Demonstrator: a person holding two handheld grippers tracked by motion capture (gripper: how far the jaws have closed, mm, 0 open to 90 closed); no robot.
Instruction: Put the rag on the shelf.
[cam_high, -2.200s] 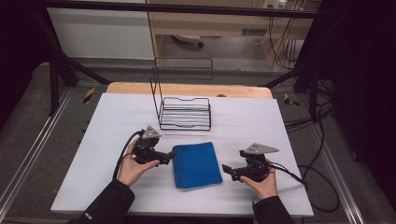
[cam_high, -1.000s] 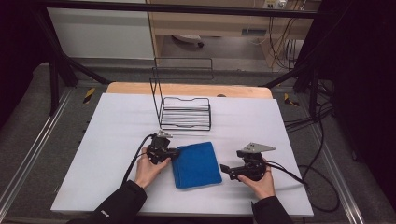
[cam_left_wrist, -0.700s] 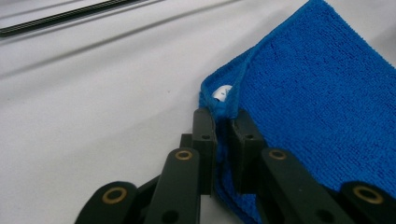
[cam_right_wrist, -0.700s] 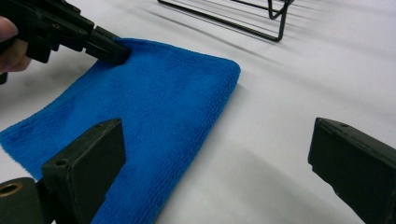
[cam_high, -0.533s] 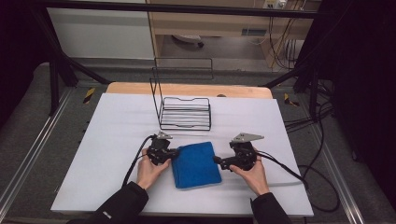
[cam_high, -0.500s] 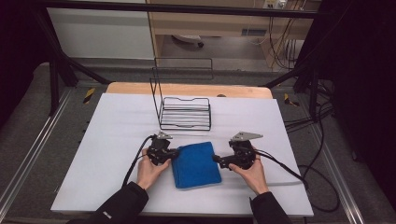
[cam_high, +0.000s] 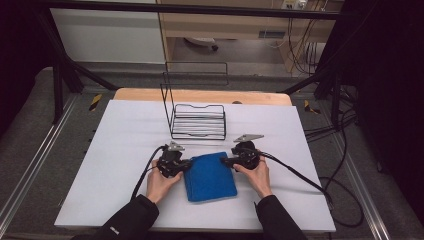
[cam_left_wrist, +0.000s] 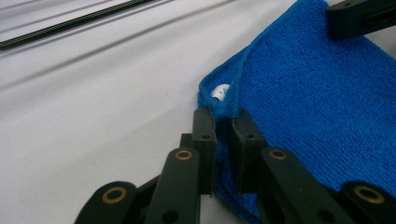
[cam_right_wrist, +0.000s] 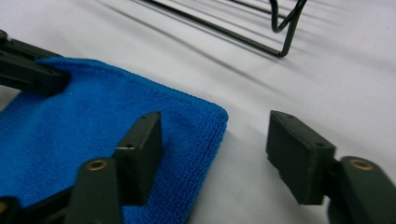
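Folded blue cloth (cam_high: 210, 176) lies flat on the white table (cam_high: 100, 165), in front of the wire rack (cam_high: 198, 121). Left gripper (cam_left_wrist: 223, 128) is clamped on the cloth's far-left corner. Right gripper (cam_right_wrist: 212, 149) has just been closing but its jaws stand apart, straddling the far-right corner without pinching. Risk: it grabs only the top layer, so the fold opens on lifting. Versus a second ago, the right hand has slid in from the table's right to the cloth.
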